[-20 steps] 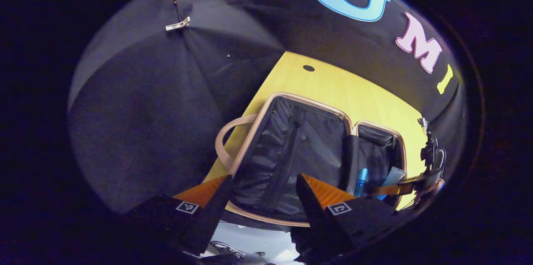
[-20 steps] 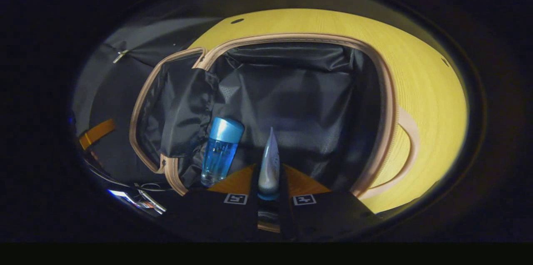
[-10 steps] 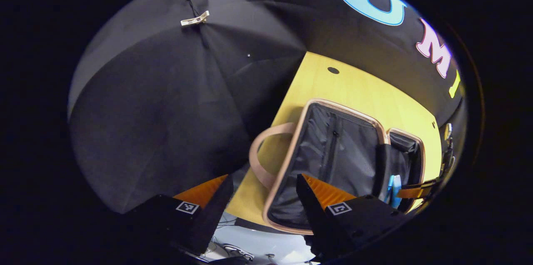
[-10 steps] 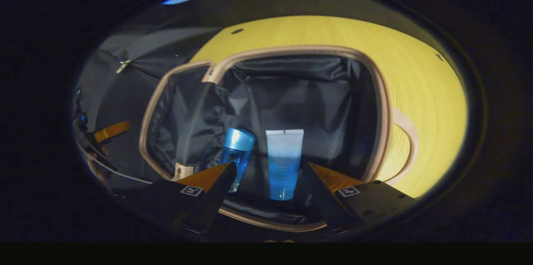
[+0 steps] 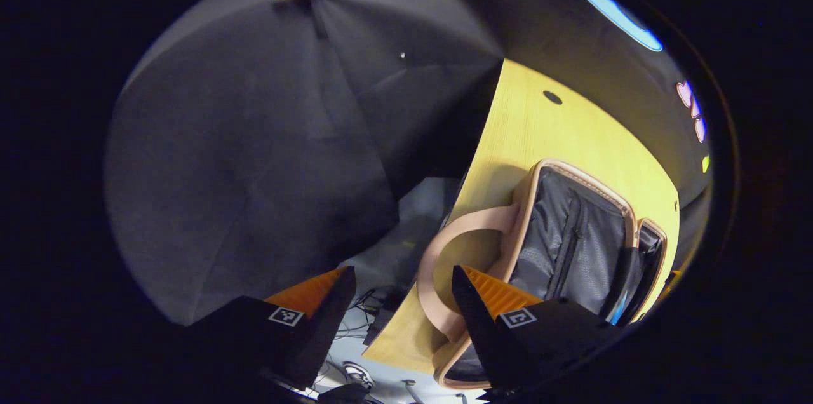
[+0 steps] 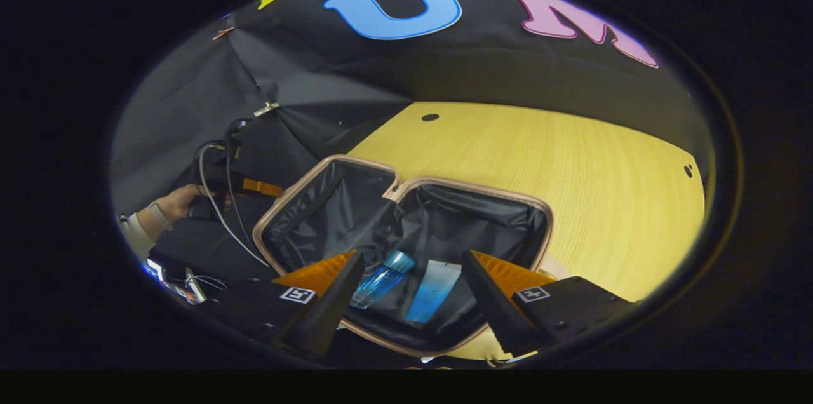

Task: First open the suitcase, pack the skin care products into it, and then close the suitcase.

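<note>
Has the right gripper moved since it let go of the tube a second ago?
Yes. The right gripper has pulled back from the suitcase, which looks smaller in the right gripper view, leaving the tube lying beside the blue bottle.

We saw a dim booth; light fell brightest on the table (image 6: 571, 169) beyond the fingers, with edges bent.

Matt wood-grain table (image 6: 571, 162); suitcase (image 6: 489, 191) lining of sheeny black cloth.

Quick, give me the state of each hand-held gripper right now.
Left hand-held gripper: open, holding nothing.
Right hand-held gripper: open, holding nothing, above the tube in the suitcase.
</note>
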A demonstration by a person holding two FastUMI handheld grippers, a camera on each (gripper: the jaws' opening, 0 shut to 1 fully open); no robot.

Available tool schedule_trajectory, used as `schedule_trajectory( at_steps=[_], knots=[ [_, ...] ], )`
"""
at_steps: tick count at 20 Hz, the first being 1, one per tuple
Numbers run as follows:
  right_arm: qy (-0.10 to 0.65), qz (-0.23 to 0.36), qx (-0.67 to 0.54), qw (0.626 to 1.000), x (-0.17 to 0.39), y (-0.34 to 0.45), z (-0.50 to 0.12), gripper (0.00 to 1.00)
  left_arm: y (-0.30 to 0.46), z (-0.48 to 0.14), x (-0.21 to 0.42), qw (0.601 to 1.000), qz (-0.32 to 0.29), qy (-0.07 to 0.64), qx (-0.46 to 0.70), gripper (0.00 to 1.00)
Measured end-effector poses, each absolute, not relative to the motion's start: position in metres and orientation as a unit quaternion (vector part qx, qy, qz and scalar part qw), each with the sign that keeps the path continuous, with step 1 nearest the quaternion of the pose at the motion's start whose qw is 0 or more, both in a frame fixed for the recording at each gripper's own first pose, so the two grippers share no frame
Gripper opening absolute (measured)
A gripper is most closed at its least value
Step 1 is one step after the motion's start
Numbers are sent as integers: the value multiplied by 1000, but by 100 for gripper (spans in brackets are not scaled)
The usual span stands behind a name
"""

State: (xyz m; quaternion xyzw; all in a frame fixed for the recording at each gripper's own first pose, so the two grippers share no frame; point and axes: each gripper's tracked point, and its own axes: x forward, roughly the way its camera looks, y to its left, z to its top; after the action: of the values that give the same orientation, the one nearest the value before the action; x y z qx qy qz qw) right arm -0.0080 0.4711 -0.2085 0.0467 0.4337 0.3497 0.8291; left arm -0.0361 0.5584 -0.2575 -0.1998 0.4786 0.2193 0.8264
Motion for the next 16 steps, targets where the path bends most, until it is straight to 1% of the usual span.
schedule_trajectory(
  at_steps=[2,3,4,6,8,10,14,16],
  knots=[
    [445,343,39,827,-8,463,-218,98,559,-280,-35,809,217,512,-190,94],
    [449,344,37,824,-10,460,-219,98,549,-286,-33,802,195,526,-204,93],
    [451,345,37,822,-11,457,-219,98,537,-286,-28,799,182,532,-215,70],
    [449,348,34,822,-11,453,-218,98,536,-296,-24,798,180,547,-177,25],
    [444,349,36,824,-12,449,-216,98,539,-291,-21,803,176,550,-149,18],
    [442,344,39,827,-11,444,-214,98,539,-281,-17,812,168,539,-148,14],
    [432,340,39,834,-13,431,-216,98,537,-257,-20,827,162,520,-137,12],
    [423,346,30,837,-13,426,-214,98,538,-245,-19,846,161,495,-116,11]
  ],
)
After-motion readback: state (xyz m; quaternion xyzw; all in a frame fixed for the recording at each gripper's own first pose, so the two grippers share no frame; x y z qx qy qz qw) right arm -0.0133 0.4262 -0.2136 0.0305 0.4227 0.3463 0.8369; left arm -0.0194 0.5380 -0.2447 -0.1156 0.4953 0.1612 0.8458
